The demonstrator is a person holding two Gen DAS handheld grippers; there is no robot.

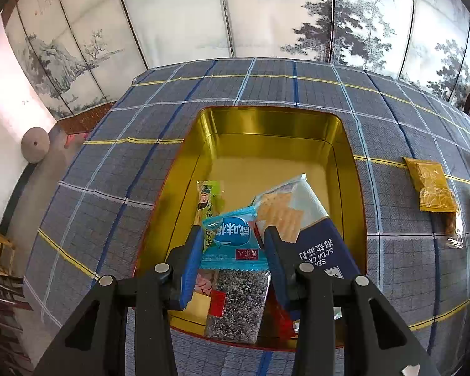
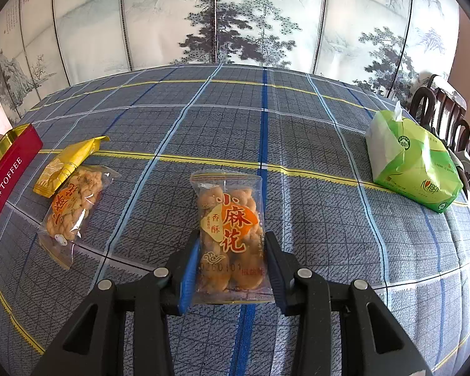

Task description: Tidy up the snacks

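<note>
An open gold-lined tin [image 1: 266, 125] lies on the checked tablecloth. Over its near end my left gripper [image 1: 233, 230] is shut on a small blue snack packet [image 1: 232, 241], pads pressing both its sides. Below and beside it in the tin are a sesame bar packet [image 1: 238, 300], a navy soda cracker pack [image 1: 316, 238] and a green packet [image 1: 208, 197]. In the right wrist view my right gripper [image 2: 232, 235] is shut on a clear packet of fried dough twists [image 2: 230, 219], which looks to rest on the cloth. The tin's red side [image 2: 6, 175] shows at far left.
A second twist packet [image 2: 72, 206] and a yellow packet [image 2: 67, 163] lie on the cloth between the tin and my right gripper. A green tissue pack [image 2: 413, 163] sits at the right, with dark chairs [image 2: 448, 116] behind it. A painted folding screen stands beyond the table.
</note>
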